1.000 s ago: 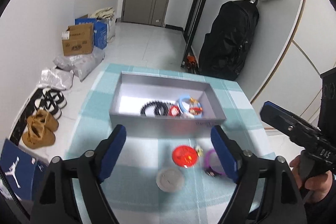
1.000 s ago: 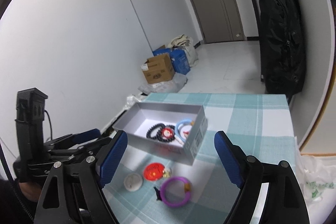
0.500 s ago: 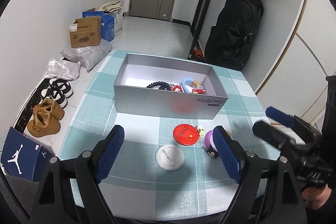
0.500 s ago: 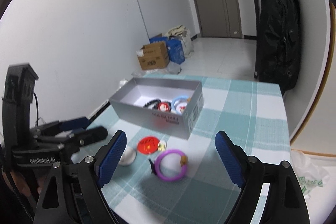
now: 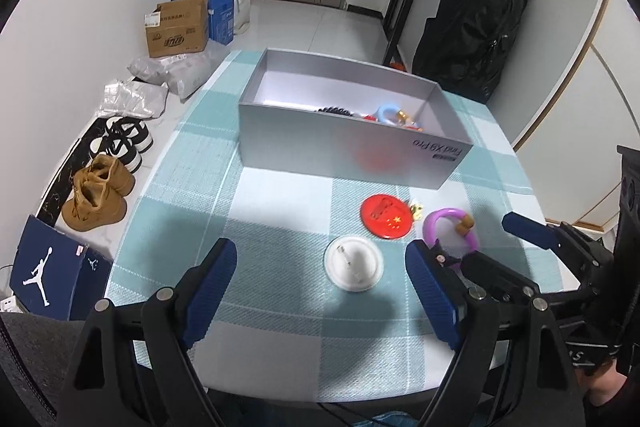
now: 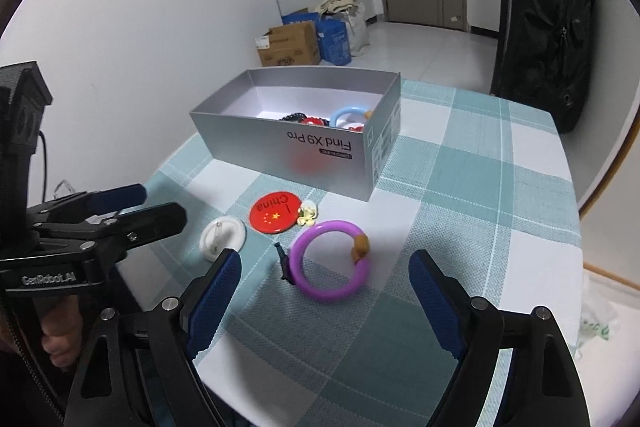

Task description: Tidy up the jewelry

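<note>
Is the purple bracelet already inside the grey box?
No, the purple bracelet lies on the checked tablecloth in front of the grey box, beside the red badge.

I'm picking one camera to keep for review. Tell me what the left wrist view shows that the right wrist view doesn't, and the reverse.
Only the left wrist view shows the shoes and the blue shoebox on the floor beside the table.

Only the right wrist view shows the lettering on the red badge readably, and a plastic bag past the table's edge.

Both show the grey box holding bracelets, the purple bracelet, the white disc, the checked tablecloth, and the left gripper and right gripper, both open and empty.
</note>
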`<state>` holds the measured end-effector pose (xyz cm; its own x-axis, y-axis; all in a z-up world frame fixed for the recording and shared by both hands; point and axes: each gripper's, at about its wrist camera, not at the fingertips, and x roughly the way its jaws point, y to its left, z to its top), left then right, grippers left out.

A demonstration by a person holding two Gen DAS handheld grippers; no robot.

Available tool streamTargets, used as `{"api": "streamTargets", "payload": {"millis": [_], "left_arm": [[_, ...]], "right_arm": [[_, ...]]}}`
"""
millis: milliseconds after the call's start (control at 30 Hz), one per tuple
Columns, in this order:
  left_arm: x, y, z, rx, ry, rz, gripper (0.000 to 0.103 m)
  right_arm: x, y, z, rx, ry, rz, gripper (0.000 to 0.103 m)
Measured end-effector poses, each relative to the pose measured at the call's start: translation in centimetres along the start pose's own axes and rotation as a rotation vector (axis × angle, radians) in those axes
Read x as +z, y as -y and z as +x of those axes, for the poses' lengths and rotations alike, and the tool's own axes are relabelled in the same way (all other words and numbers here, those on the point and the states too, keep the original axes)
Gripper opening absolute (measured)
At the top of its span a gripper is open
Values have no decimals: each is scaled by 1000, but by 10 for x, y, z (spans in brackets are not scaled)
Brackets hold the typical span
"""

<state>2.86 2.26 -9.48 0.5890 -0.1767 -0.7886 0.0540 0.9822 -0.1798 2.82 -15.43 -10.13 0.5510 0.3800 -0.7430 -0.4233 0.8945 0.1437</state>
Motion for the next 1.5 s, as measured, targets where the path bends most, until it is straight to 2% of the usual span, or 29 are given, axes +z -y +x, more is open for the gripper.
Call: {"api": "streamTargets", "payload": {"millis": [367,400,500,567,700,833,1067,1233,1500], "left_arm": [[-2,-2,2,-2,-26,-5,83],[-1,-3,3,-11,-32,-11,83],[0,-5,4,-8,-35,-18,83],[-1,-5,5,-9,-40,-19,83],[-1,-5,8,-9,-53,-22,83],[-1,-4,10,-53,-79,-37,83],[-3,7,14,-28,-87,18,83],[0,13,10,3,-38,71,83],[-1,15,24,25,-68,110,83]], "right_arm": [[4,-10,26,-74,-85,-59,81],[4,-10,28,-81,-93,-63,77],[4,-11,33,-83,-107,-75,57],[4,-13,34,-97,-106,-90,55],[5,-12,32,-88,-101,-84,53],[10,2,25,-64,-79,3,53],[15,11,15,-36,-55,68,53],[15,14,3,-22,-26,91,53],[11,25,-16,-22,5,134,53]]}}
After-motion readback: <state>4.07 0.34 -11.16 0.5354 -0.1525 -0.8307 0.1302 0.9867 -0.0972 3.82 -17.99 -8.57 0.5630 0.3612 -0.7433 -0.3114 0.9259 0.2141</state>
